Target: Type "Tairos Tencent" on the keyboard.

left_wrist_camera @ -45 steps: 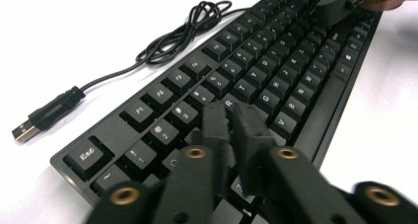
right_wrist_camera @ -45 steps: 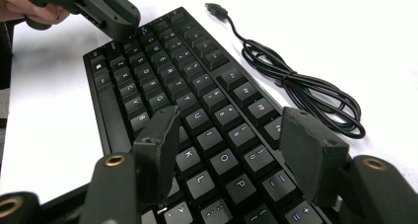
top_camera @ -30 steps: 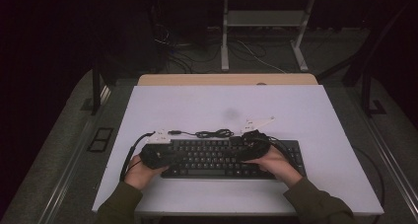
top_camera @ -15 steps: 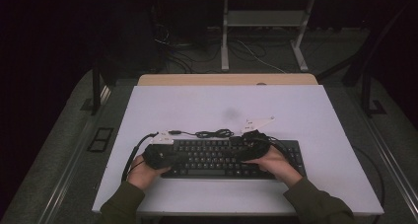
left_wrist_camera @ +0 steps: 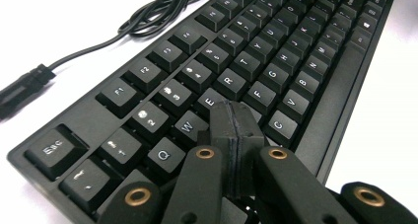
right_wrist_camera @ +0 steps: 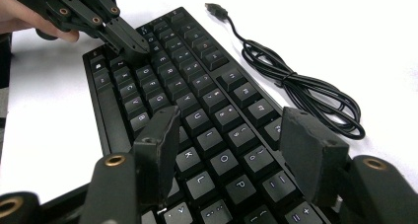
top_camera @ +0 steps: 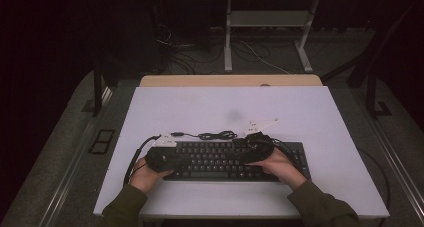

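Note:
A black keyboard (top_camera: 225, 168) lies near the white table's front edge, and its black cable (top_camera: 212, 135) is coiled just behind it. My left gripper (top_camera: 186, 158) is shut with nothing between the jaws, its joined tip (left_wrist_camera: 235, 116) low over the keys around E and D (left_wrist_camera: 296, 51). My right gripper (top_camera: 240, 150) stands open over the keyboard's right half (right_wrist_camera: 207, 81), with the O, P and L keys between its spread jaws (right_wrist_camera: 231, 130). The right gripper view also has the left gripper (right_wrist_camera: 129, 42) at the far end and the coiled cable (right_wrist_camera: 300, 93) with its USB plug (right_wrist_camera: 214, 8).
Two small white pieces (top_camera: 261, 123) lie on the white table (top_camera: 310, 112) behind the keyboard. A wooden strip (top_camera: 230, 80) runs along the table's far edge. Beyond it stand another table's metal legs (top_camera: 228, 42), with loose cables on the dark floor.

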`<state>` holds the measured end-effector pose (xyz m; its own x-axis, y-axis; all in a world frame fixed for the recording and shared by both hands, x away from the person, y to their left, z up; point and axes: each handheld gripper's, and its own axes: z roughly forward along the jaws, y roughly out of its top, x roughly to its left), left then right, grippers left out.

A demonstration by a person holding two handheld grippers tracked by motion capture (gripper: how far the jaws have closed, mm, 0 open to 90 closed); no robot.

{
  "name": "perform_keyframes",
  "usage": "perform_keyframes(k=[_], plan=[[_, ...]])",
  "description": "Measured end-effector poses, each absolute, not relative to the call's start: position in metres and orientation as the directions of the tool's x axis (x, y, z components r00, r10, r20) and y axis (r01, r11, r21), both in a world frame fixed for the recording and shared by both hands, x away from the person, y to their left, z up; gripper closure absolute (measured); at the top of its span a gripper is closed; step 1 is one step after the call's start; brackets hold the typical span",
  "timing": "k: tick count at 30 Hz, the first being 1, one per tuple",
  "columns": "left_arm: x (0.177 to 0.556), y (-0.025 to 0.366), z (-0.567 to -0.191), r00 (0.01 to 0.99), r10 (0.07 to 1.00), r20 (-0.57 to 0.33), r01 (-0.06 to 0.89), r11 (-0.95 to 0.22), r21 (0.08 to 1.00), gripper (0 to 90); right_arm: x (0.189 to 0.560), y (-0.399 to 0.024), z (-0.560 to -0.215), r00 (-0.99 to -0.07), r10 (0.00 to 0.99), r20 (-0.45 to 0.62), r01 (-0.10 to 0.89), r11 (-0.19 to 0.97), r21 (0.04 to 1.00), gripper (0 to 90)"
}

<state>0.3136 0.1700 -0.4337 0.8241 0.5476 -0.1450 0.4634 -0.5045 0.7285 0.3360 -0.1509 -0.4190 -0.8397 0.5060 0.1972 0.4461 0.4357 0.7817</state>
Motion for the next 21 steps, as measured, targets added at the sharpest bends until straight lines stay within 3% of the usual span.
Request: perform_keyframes(k=[5, 16, 21], plan=[[0.312, 0.173, -0.427, 0.816, 0.557, -0.155, 0.461, -0.464, 0.757, 88.8, 0.336, -0.151, -0.419, -0.84, 0.506, 0.198, 0.447, 0.435, 0.782, 40.1], [0.31, 0.175, -0.42, 0.805, 0.573, -0.152, 0.451, -0.426, 0.785, 68.9, 0.336, -0.151, -0.419, -0.84, 0.506, 0.198, 0.446, 0.435, 0.782, 40.1], [0.308, 0.174, -0.419, 0.806, 0.571, -0.155, 0.45, -0.422, 0.787, 64.9, 0.337, -0.152, -0.419, -0.839, 0.506, 0.199, 0.447, 0.434, 0.783, 40.1]])
